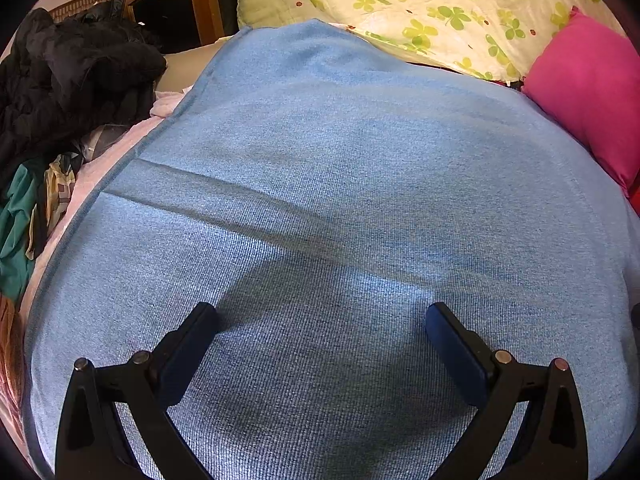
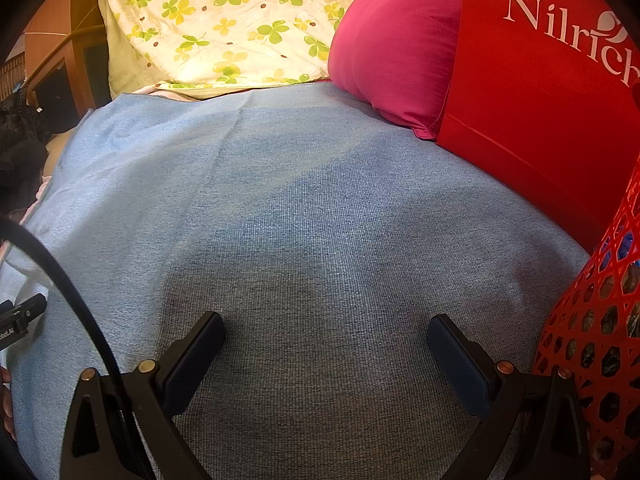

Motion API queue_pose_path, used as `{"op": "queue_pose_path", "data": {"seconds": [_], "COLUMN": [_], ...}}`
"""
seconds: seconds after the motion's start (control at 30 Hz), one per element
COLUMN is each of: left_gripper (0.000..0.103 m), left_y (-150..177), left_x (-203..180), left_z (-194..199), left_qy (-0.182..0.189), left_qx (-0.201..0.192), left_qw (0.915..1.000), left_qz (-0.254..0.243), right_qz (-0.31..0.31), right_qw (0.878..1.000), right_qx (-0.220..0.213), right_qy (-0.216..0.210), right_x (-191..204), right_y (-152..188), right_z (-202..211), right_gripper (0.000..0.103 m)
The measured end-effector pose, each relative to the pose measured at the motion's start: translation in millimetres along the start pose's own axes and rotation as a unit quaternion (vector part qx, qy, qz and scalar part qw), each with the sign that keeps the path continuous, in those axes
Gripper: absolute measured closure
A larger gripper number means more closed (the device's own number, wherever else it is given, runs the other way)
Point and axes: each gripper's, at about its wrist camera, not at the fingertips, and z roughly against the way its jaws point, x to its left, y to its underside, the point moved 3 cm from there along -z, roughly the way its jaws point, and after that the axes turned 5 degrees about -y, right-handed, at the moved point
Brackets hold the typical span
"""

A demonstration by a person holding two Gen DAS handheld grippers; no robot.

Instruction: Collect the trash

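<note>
My left gripper (image 1: 322,316) is open and empty, low over a blue cloth (image 1: 340,200) spread on a bed. My right gripper (image 2: 326,326) is open and empty over the same blue cloth (image 2: 300,220). A red lattice basket (image 2: 596,320) stands at the right edge of the right wrist view, close beside the right finger, with dark and blue items showing through its holes. No loose trash shows on the cloth in either view.
A pink pillow (image 1: 588,92) (image 2: 396,44) and a clover-print quilt (image 1: 420,12) (image 2: 224,28) lie at the far end. A red "Nilrich" bag (image 2: 540,92) stands behind the basket. Dark clothes (image 1: 68,76) pile at the left. A black cable (image 2: 68,280) crosses the lower left.
</note>
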Motion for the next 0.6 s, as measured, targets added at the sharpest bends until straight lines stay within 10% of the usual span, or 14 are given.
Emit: {"op": "queue_pose_path", "data": {"seconds": [0.6], "left_gripper": [0.0], "left_y": [2.2], "left_x": [3.0], "left_z": [1.0], "left_qy": [0.018], "left_qx": [-0.012], "left_qw": [0.9998], "left_qz": [0.002], "right_qz": [0.0], "right_qw": [1.0], "right_qx": [0.0], "right_qy": [0.0], "right_x": [-0.4], "right_y": [0.0], "right_z": [-0.2], "right_gripper": [0.0]}}
